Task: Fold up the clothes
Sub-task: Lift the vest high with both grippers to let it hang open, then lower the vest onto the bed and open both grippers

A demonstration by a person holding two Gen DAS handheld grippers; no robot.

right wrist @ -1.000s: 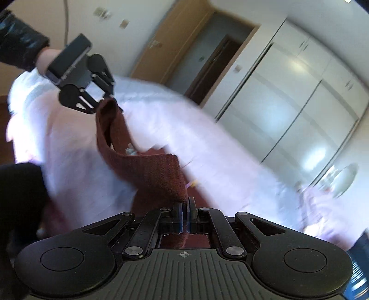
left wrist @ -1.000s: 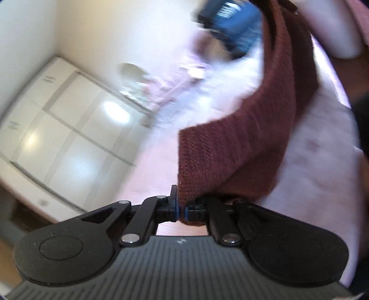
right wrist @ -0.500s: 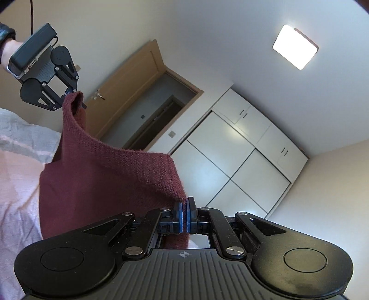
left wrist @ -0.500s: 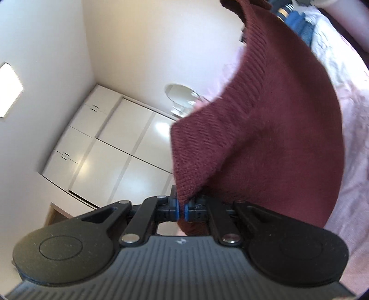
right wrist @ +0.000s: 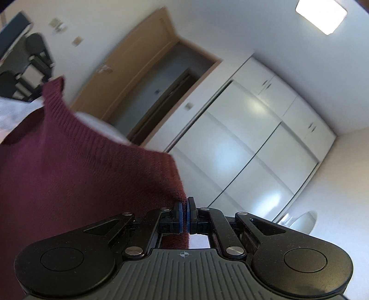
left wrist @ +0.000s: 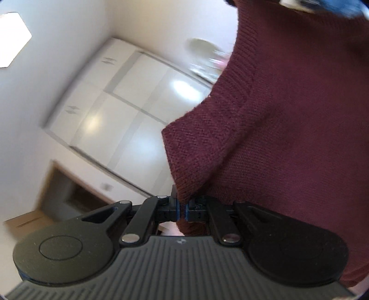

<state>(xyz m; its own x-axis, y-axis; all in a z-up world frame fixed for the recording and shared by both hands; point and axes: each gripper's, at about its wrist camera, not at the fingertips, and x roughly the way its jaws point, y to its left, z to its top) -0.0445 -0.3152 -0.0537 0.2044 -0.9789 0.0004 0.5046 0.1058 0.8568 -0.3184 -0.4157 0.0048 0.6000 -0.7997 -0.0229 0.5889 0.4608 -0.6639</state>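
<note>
Maroon knit sweater (left wrist: 288,138): fine stitch texture, ribbed band along one edge, soft drape; held up in the air between the two claws, in front of a glossy white wardrobe (left wrist: 120,110). Left claw (left wrist: 181,208): blue-padded tips pressed together on a corner of the sweater, fabric rising to the right and filling that side of the left wrist view. Right claw (right wrist: 184,215): tips likewise clamped on another sweater corner, knit spreading to the left. Both claws tilt upward toward ceiling and wall. A wooden door frame (right wrist: 138,62) and a square ceiling light (right wrist: 321,15) lie beyond. Far left in the right wrist view, the left claw's dark body appears, blurred.
</note>
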